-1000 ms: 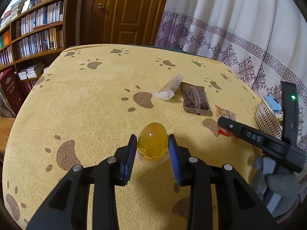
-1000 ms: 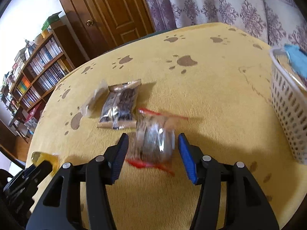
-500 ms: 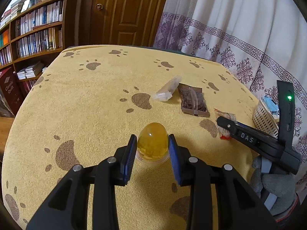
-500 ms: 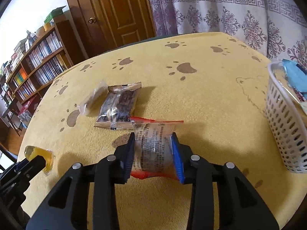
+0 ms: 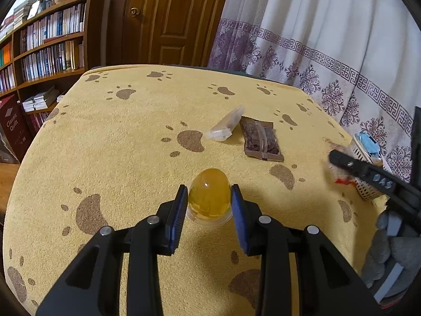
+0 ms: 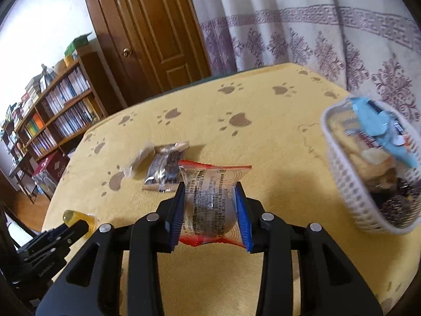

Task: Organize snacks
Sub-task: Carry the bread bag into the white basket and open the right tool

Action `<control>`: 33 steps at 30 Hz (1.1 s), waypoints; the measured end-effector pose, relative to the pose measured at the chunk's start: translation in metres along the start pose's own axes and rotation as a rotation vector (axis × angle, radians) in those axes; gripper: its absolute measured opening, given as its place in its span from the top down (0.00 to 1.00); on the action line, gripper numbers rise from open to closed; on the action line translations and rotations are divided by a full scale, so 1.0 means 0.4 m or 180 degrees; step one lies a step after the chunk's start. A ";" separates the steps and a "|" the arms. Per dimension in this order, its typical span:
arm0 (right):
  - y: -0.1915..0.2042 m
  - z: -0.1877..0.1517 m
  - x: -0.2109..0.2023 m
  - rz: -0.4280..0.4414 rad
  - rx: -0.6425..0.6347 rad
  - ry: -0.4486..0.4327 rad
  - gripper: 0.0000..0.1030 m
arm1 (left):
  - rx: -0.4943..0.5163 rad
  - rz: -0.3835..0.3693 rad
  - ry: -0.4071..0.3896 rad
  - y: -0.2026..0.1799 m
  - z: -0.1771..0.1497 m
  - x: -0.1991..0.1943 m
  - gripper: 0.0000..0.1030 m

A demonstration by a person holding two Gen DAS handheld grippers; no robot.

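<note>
My left gripper (image 5: 209, 197) is shut on a yellow egg-shaped jelly cup (image 5: 209, 193), held just above the yellow paw-print cloth (image 5: 126, 163). My right gripper (image 6: 209, 197) is shut on a clear snack packet with red edges (image 6: 209, 200), lifted above the cloth. A white lattice basket (image 6: 350, 184) with several snacks stands to its right; it shows at the right edge of the left wrist view (image 5: 364, 187). A brown snack bar (image 5: 260, 139) and a clear small packet (image 5: 226, 126) lie mid-table; both show in the right wrist view, the bar (image 6: 167, 166) and the packet (image 6: 139, 159).
The table's far edge meets a patterned curtain (image 5: 329, 60) and a wooden door (image 5: 168, 18). A bookshelf (image 5: 44, 52) stands off the left side. My left gripper with the jelly cup (image 6: 76, 220) shows low left in the right wrist view.
My right gripper closed on the red-edged packet and lifted it, moving right toward the basket. My left gripper has kept hold of the jelly cup, almost still.
</note>
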State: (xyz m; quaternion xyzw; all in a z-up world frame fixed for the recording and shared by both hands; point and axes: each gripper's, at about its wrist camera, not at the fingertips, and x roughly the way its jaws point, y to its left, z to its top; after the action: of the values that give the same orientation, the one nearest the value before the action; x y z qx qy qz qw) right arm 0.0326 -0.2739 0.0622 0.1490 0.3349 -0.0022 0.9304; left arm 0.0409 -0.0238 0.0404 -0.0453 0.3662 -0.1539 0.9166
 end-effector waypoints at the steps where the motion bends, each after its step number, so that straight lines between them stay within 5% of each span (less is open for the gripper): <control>1: -0.009 0.005 -0.016 -0.0014 0.0017 -0.0044 0.64 | 0.0002 -0.0004 -0.0001 -0.001 0.000 0.000 0.67; 20: -0.278 0.052 -0.212 -0.0577 0.0502 -0.0529 0.64 | 0.0032 0.0001 -0.0005 -0.008 0.000 -0.003 0.67; 33: -0.394 0.040 -0.184 -0.0773 0.0768 -0.0465 0.63 | 0.0093 0.0006 -0.0029 -0.029 0.006 -0.014 0.67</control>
State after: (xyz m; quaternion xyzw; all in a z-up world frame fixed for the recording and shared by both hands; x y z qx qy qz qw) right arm -0.0309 -0.4361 0.0762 0.2175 0.2793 -0.1655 0.9205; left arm 0.0358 -0.0329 0.0481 -0.0323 0.3597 -0.1581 0.9190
